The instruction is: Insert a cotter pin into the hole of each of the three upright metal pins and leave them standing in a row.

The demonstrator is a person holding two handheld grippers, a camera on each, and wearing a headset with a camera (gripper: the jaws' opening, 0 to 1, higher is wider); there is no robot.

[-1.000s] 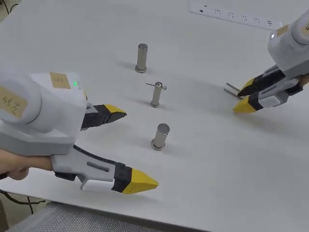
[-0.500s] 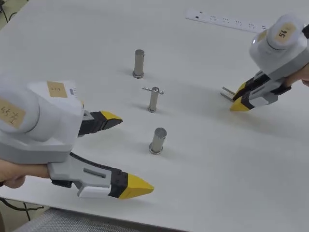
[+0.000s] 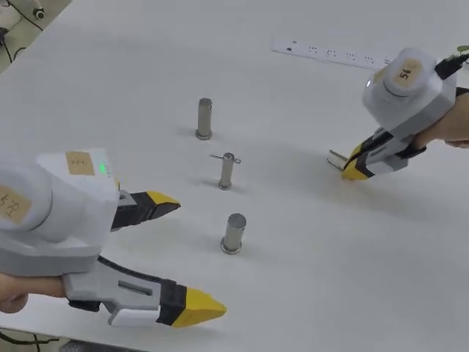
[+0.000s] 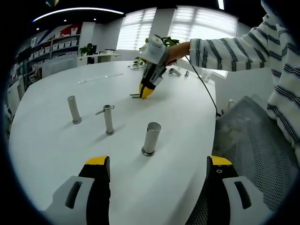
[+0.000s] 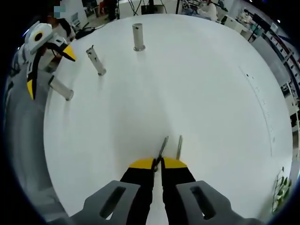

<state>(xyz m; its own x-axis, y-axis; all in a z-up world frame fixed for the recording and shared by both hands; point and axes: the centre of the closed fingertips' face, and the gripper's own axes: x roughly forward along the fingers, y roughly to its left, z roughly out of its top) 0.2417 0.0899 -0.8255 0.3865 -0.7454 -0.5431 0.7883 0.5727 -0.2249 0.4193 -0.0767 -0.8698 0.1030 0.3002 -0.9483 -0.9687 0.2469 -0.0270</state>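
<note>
Open-plan office; desks (image 4: 93, 58), shelving (image 4: 61, 41), big windows (image 4: 138, 28), ceiling strip lights (image 4: 75, 10), potted plant (image 4: 87, 48)

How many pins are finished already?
One. The middle pin has its cotter pin through it. The right gripper pinches a second cotter pin at the table. The far pin and near pin have none yet.
</note>
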